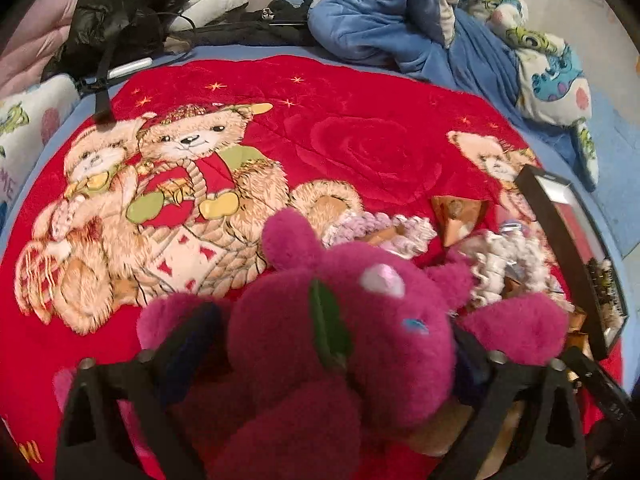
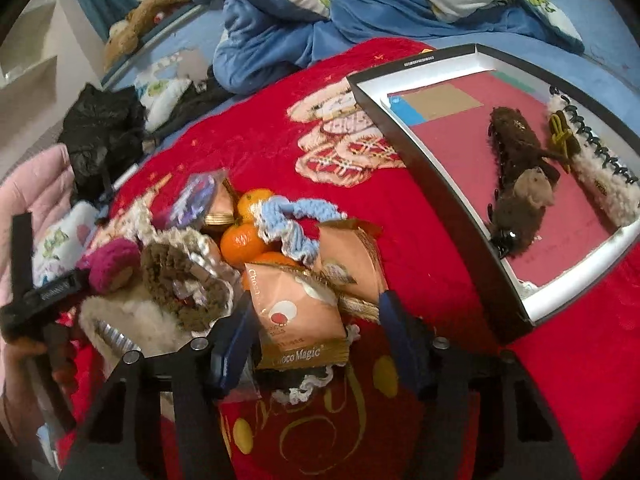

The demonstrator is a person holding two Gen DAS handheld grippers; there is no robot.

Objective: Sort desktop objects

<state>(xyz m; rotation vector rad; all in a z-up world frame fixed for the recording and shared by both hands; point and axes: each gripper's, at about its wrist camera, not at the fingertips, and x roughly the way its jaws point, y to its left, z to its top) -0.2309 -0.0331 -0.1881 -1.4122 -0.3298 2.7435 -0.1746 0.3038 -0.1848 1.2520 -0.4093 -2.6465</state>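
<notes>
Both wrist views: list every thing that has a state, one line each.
Left gripper: jaws on both sides of the pink plush toy, pressing its fur.
Right gripper: jaws not yet touching the snack packet between them.
Box: open, lidless, holding a brown fluffy clip.
Mandarins: whole, unpeeled.
Blue blanket: crumpled.

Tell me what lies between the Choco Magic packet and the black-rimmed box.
In the right wrist view only bare red blanket lies between the Choco Magic packet and the black-rimmed box; a second orange packet sits just behind the first.
</notes>
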